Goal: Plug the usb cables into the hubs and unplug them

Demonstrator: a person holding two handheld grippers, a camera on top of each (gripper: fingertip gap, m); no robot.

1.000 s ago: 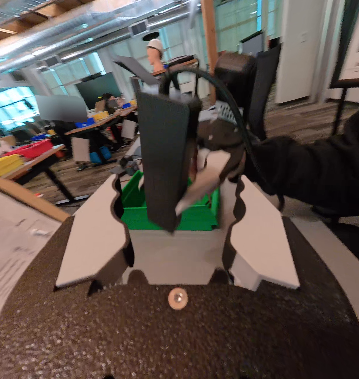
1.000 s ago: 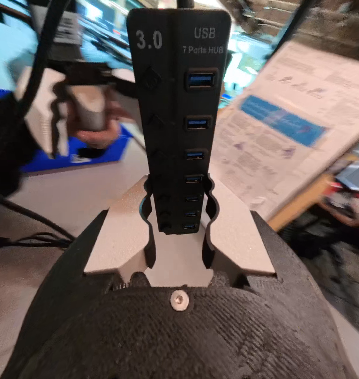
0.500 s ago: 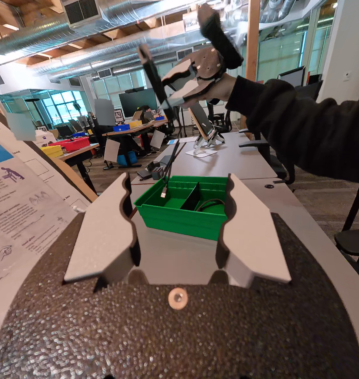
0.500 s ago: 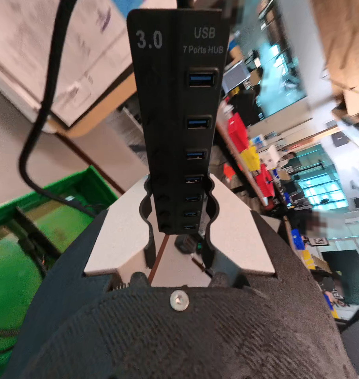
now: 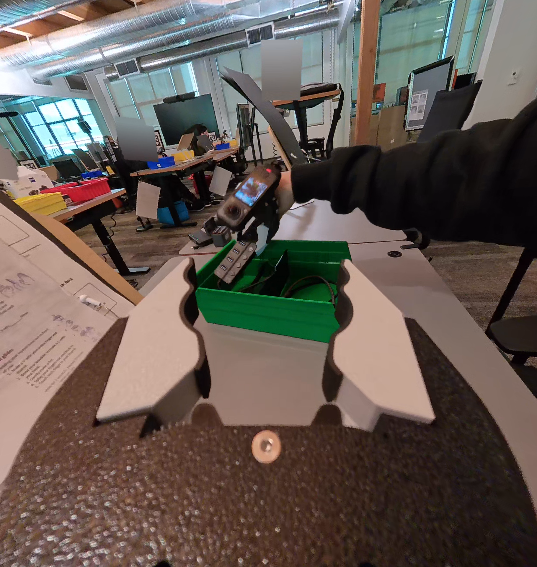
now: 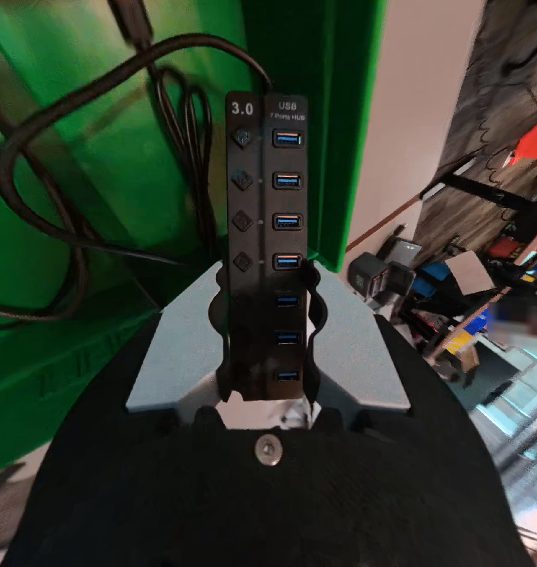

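The black hub [image 6: 265, 245] is clamped in the right gripper [image 6: 265, 325], now lowered into the green bin [image 5: 270, 313], where black cables [image 6: 77, 171] are coiled. A second ago it was held high. The left gripper [image 5: 265, 331] is held apart, empty, above bare desk [image 5: 383, 276].

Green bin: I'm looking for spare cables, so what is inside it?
The green bin holds loose black cables and a dark divider. The right tool dips a black USB hub into it. The near wall hides the floor.
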